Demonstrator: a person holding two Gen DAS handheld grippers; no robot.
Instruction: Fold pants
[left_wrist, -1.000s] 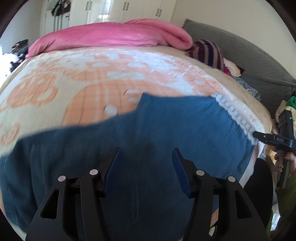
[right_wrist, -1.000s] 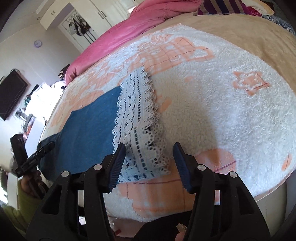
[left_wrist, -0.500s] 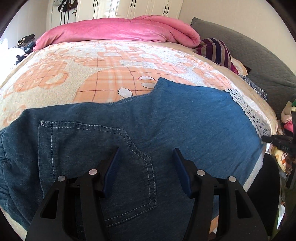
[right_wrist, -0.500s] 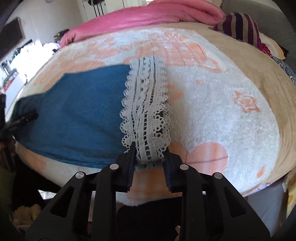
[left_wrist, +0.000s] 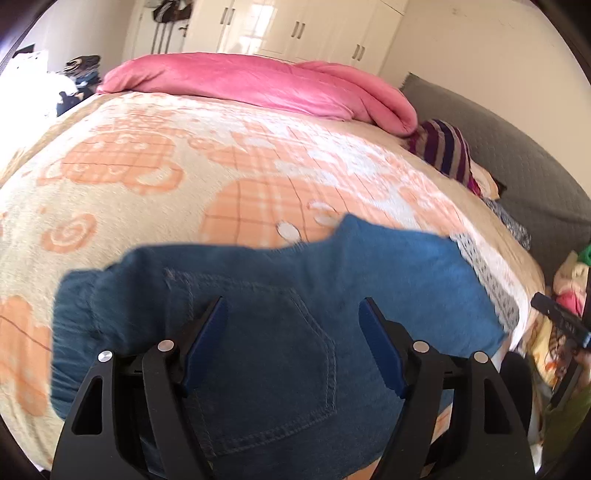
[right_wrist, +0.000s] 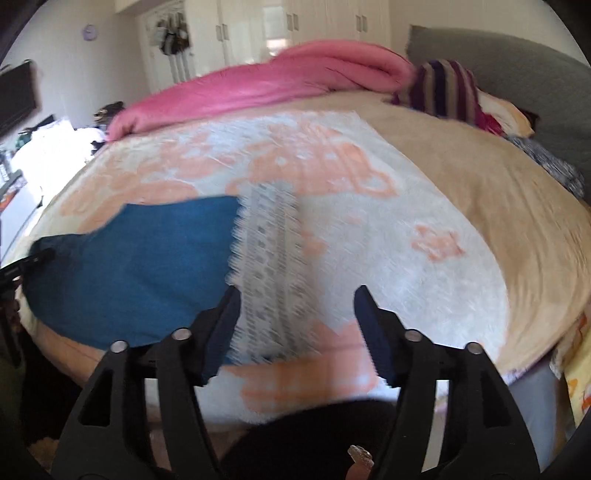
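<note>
Blue denim pants (left_wrist: 280, 306) with a white lace hem (left_wrist: 487, 273) lie flat across the near edge of the bed. My left gripper (left_wrist: 293, 332) is open and empty just above the back pocket end. In the right wrist view the pants (right_wrist: 140, 266) lie at left and the lace hem (right_wrist: 269, 266) runs down the middle. My right gripper (right_wrist: 297, 314) is open and empty, hovering over the near end of the lace hem. The right gripper also shows at the right edge of the left wrist view (left_wrist: 561, 325).
The bed carries an orange and white patterned blanket (left_wrist: 155, 173). A pink duvet (left_wrist: 258, 85) lies at the far side, a striped purple garment (left_wrist: 447, 151) and grey headboard cushion (left_wrist: 524, 162) at right. Clothes pile beside the bed at right (left_wrist: 569, 288).
My right gripper was shut on the lace hem half a second ago; it has opened, let go and drawn back. My left gripper stayed open and shifted over the pocket end.
</note>
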